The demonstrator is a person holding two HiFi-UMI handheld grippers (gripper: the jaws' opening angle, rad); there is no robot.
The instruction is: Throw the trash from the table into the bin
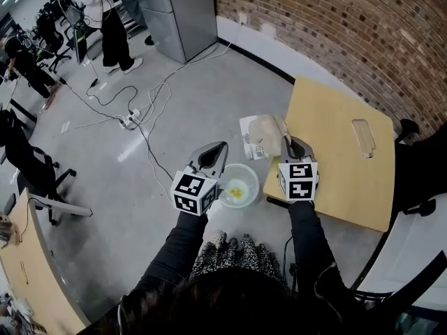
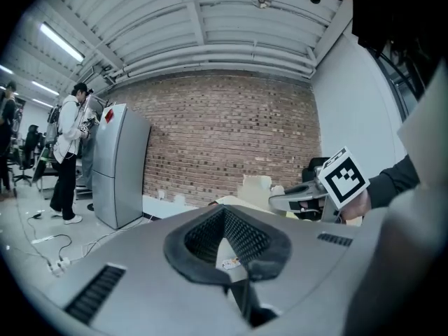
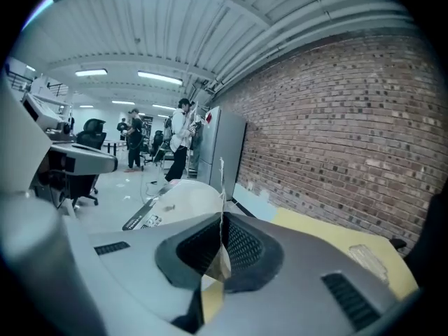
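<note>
My right gripper (image 1: pixel 287 139) is shut on a flat beige-and-white paper package (image 1: pixel 260 132), which hangs off the left edge of the wooden table (image 1: pixel 335 180). In the right gripper view the package's thin edge (image 3: pixel 222 187) stands upright between the pads (image 3: pixel 241 247). A round translucent bin (image 1: pixel 246 173) with something yellow inside stands on the floor below and between both grippers. My left gripper (image 1: pixel 218 152) is shut just left of the bin. A pale sliver (image 2: pixel 227 247) shows in the gap of its pads; I cannot tell what it is. A clear plastic piece (image 1: pixel 363 138) lies on the table.
A brick wall (image 1: pixel 349 26) runs behind the table. A grey cabinet (image 1: pixel 174 12) stands at the back. Cables and a power strip (image 1: pixel 129 121) lie on the floor. People (image 1: pixel 105 12) and office chairs (image 1: pixel 28 159) are at the left, and a second desk (image 1: pixel 28 271) at bottom left.
</note>
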